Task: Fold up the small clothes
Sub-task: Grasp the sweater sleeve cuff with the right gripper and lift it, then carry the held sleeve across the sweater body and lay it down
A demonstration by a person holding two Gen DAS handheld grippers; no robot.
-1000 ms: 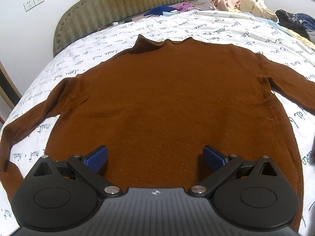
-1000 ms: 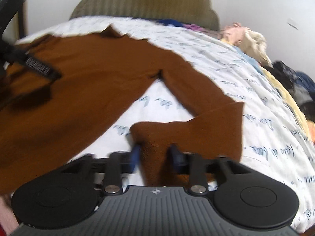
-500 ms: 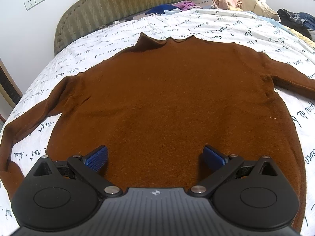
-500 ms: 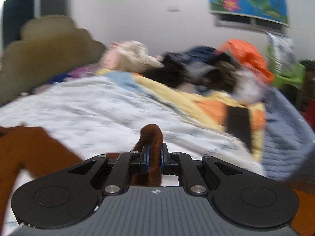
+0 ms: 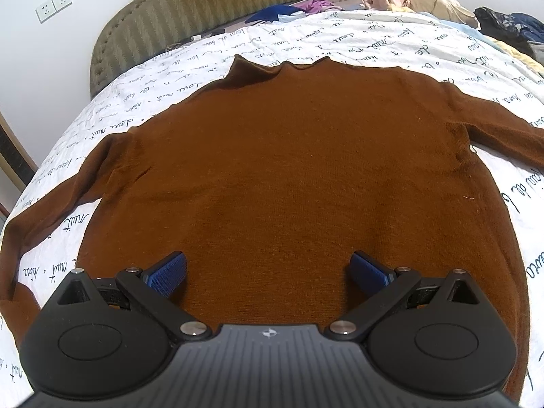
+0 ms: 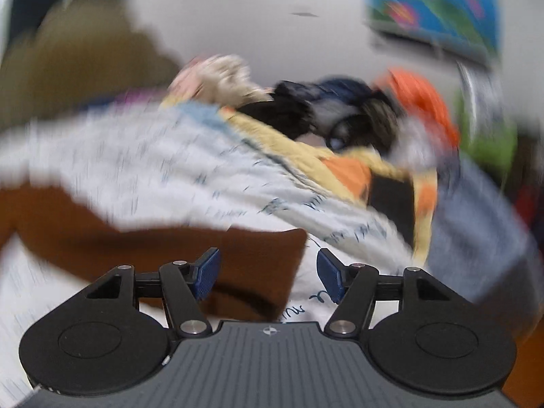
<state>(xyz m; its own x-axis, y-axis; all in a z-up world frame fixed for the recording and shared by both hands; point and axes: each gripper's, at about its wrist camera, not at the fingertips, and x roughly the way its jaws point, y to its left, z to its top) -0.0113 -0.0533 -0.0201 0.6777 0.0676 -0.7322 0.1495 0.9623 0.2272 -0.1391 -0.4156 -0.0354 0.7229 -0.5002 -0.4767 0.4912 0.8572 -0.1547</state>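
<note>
We find the right gripper (image 6: 267, 273) has just opened, releasing the sleeve cuff (image 6: 265, 258), now stretched out flat on the bedsheet (image 6: 153, 176). The left gripper (image 5: 268, 272) stays wide apart, empty, above the brown sweater (image 5: 289, 170), which lies spread, unfolded.

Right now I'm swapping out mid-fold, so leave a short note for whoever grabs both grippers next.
Left gripper: open, empty, over the hem of the brown sweater.
Right gripper: jaws have just been opening; the sleeve cuff lies loose below them, not pinched.
Sweater lies flat on the lettered bedsheet, sleeves spread outward.
Done: laid out and straightened.
Left: fold sleeves inward, then fold the body.
</note>
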